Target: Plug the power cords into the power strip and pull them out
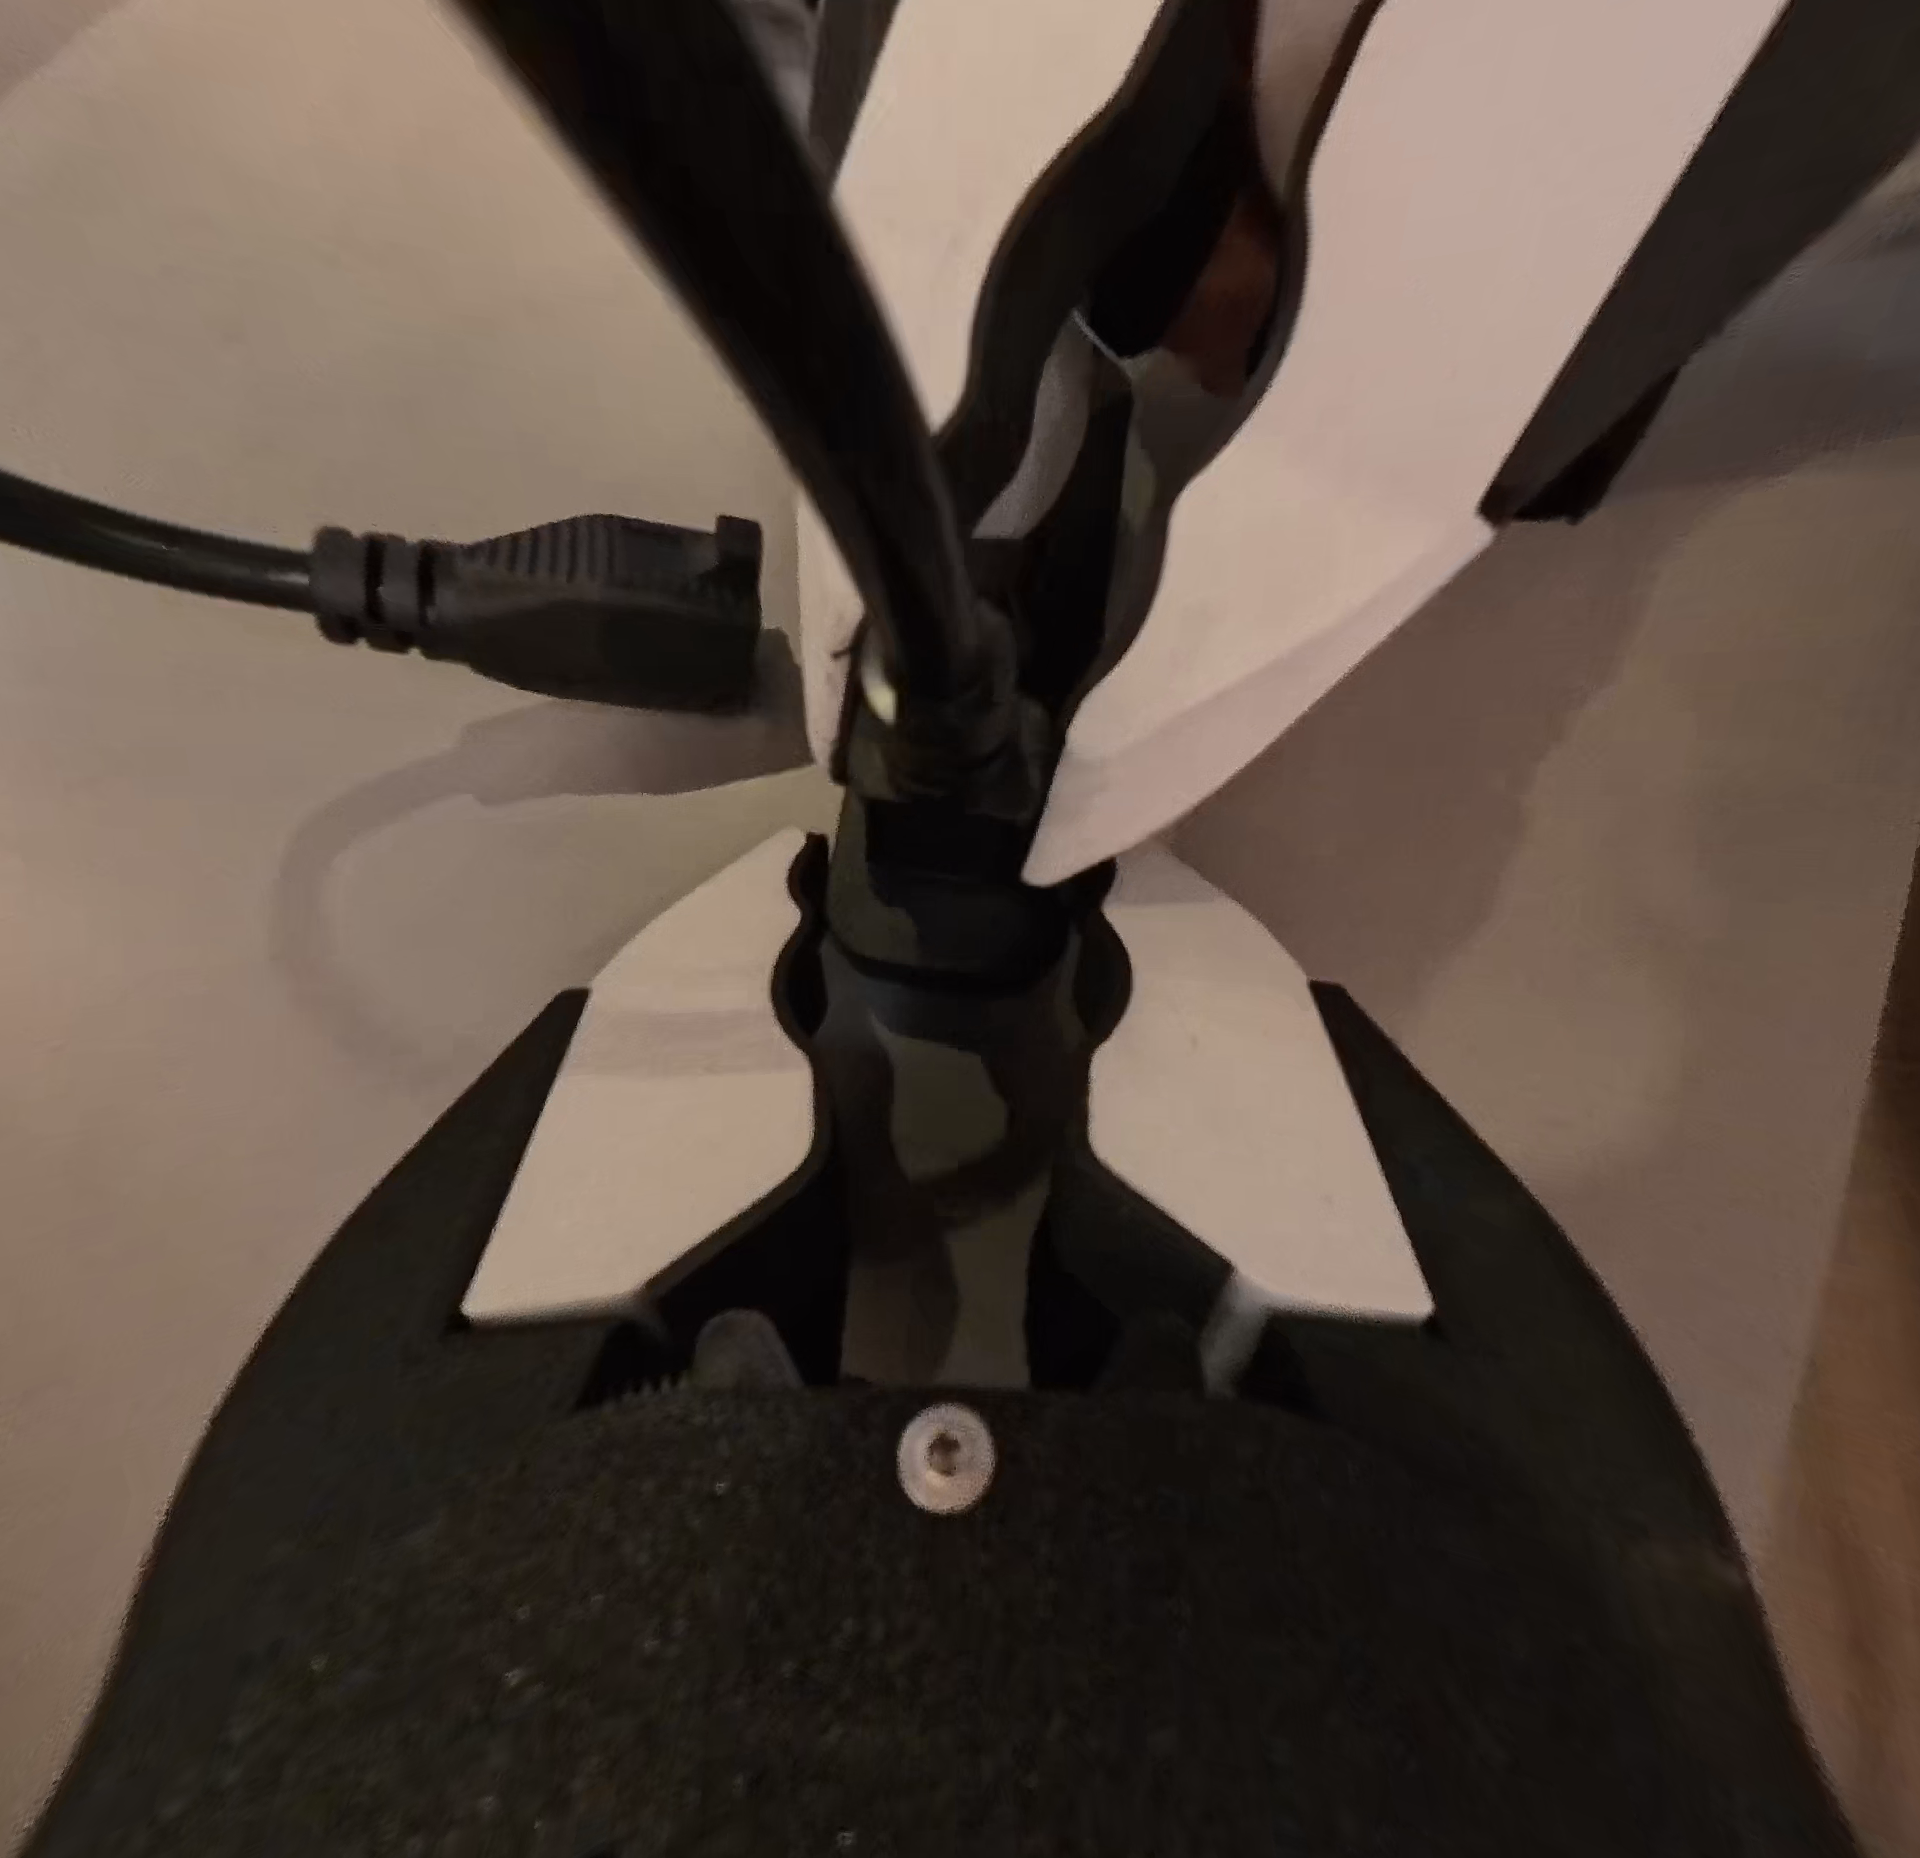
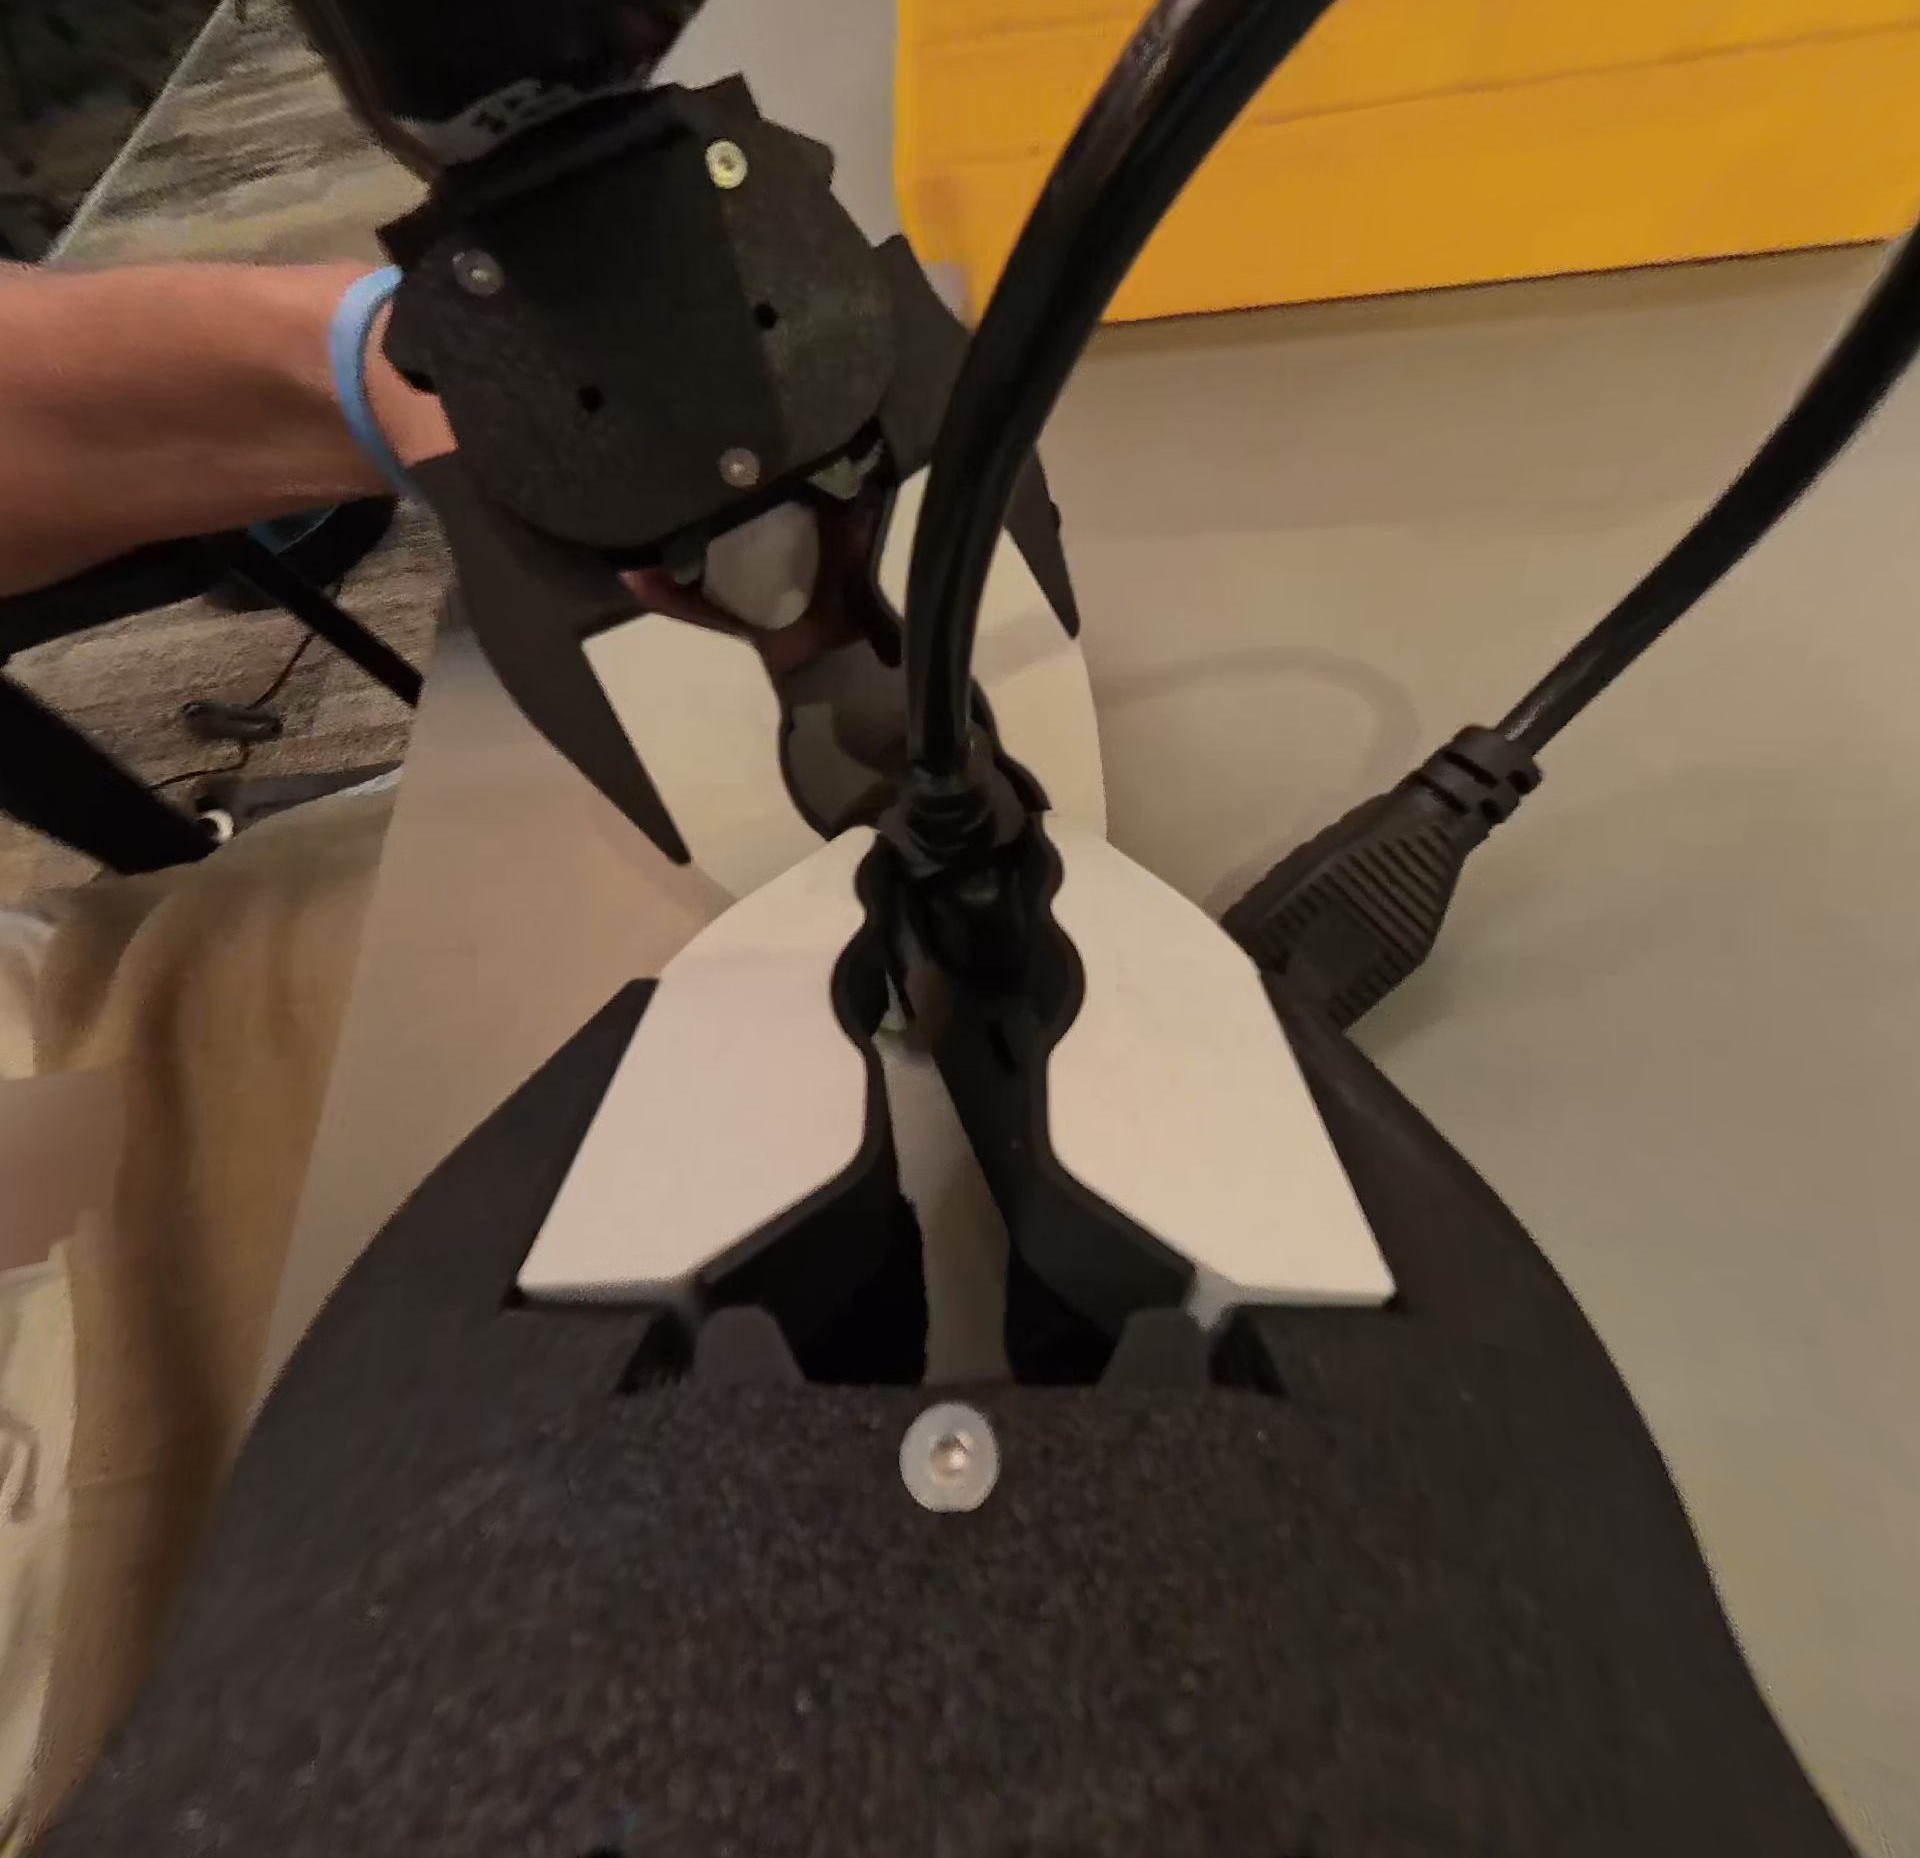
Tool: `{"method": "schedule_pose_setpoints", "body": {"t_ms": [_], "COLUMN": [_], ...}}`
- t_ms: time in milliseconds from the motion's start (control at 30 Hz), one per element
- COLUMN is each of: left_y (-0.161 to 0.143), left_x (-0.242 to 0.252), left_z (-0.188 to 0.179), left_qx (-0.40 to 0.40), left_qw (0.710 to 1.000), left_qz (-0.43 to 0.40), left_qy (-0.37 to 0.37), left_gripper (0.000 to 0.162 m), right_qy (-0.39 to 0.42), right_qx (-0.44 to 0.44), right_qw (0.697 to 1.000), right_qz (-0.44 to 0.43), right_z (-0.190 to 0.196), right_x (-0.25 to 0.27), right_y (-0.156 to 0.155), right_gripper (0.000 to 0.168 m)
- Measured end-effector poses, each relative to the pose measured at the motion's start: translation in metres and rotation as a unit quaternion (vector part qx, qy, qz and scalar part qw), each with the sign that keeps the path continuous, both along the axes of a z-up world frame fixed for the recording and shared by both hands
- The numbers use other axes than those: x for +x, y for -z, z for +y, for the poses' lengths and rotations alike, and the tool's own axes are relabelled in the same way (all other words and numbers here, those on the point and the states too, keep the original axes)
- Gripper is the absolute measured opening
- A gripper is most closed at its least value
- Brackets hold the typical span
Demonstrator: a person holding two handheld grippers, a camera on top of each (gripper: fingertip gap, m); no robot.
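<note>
While both grippers pinched the same plug from opposite sides, left gripper and right gripper closed on it nose to nose, the strip stayed hidden; uneven pulling could twist the plug loose. A second plug lay nearby.

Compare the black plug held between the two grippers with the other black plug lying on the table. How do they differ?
The held plug is clamped by both the right gripper and the left gripper; the loose plug lies on the table, touched by neither. The held plug is mostly hidden, and its cable rises steeply. The loose plug shows its ribbed body fully. Both are black with thick black cables.
</note>
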State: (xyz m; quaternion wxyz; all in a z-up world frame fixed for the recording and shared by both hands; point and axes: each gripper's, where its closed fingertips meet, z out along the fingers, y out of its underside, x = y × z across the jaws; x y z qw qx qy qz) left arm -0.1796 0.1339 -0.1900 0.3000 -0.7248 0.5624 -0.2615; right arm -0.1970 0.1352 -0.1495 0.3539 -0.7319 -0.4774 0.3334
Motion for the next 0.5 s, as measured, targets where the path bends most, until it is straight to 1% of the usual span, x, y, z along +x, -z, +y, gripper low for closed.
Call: {"method": "schedule_pose_setpoints", "body": {"t_ms": [67, 167, 233, 300, 400, 500], "left_y": [0.0, 0.0, 0.0, 0.0, 0.0, 0.0], "left_x": [0.0, -0.002, 0.0, 0.001, 0.0, 0.001], "left_z": [0.001, -0.003, -0.003, 0.0, 0.001, 0.007], "left_qx": [0.003, 0.004, 0.003, 0.007, 0.014, 0.013], "left_qw": [1.0, 1.0, 1.0, 1.0, 1.0, 1.0], "left_qz": [0.0, -0.001, 0.0, 0.003, 0.002, 0.002], "left_qy": [-0.004, 0.01, 0.01, 0.0, -0.003, -0.025], "left_gripper": [0.046, 0.046, 0.046, 0.045, 0.046, 0.046], "right_qy": [0.02, 0.007, 0.007, 0.026, 0.04, 0.068], "right_qx": [0.02, 0.022, 0.012, 0.007, 0.052, 0.01], "right_qw": [1.0, 0.999, 1.0, 1.0, 0.997, 0.998], "right_qz": [-0.012, -0.023, -0.014, -0.005, -0.037, -0.002], "right_z": [0.002, -0.004, -0.004, 0.001, -0.001, 0.006], "right_x": [-0.003, 0.002, 0.003, 0.001, 0.0, 0.006], "right_y": [0.0, 0.0, 0.0, 0.0, 0.0, 0.0], "right_gripper": [0.024, 0.024, 0.023, 0.023, 0.023, 0.022]}}
